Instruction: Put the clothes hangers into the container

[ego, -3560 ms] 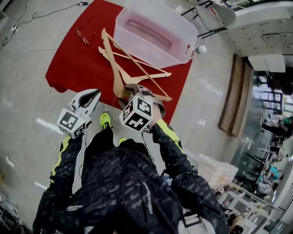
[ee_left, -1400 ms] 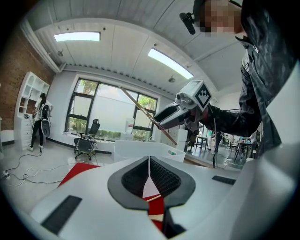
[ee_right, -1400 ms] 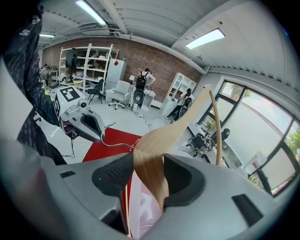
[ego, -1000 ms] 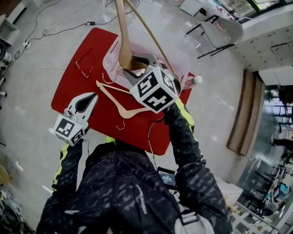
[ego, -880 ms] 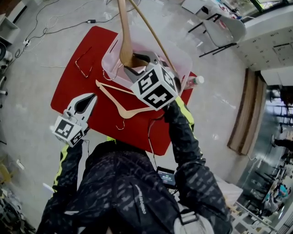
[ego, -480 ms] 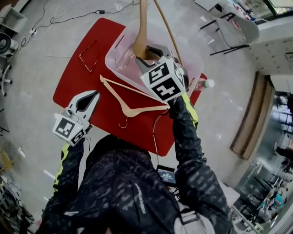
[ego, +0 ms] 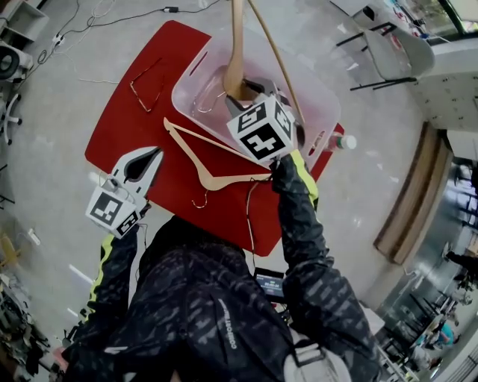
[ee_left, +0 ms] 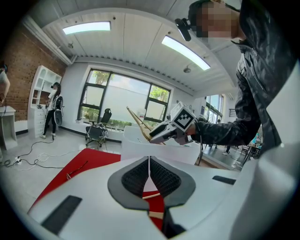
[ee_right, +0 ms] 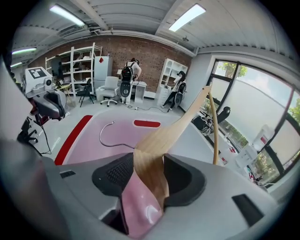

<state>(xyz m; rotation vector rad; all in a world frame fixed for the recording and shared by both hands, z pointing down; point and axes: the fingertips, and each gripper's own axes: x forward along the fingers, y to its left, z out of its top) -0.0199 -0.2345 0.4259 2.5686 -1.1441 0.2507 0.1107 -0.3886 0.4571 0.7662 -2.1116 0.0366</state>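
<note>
Tongs in my right hand point(ego: 245, 88) pinch a wooden hanger point(ego: 236, 45) by one arm, right over the clear container point(ego: 187, 82) — my left tongs point(ego: 151, 156), pressed together on nothing, hang well off to their left, a second hanger point(ego: 213, 179) on the red mat point(ego: 123, 138) between them.

1. I see a pale floor point(ego: 60, 171) with cables point(ego: 112, 19) trailing across it beyond the far corner of the red mat point(ego: 119, 127).
2. The mat lies flat on that floor, turned corner-on to me.
3. A clear plastic bin point(ego: 187, 78) stands on the mat's far right part.
4. A wooden hanger point(ego: 213, 160) lies flat mid-mat, just beside the bin's near wall, hook toward the near edge.
5. A thin wire hanger point(ego: 146, 82) lies by the left edge.
6. A bottle point(ego: 340, 142) lies at the right corner; whether on mat or floor, I cannot tell.
</note>
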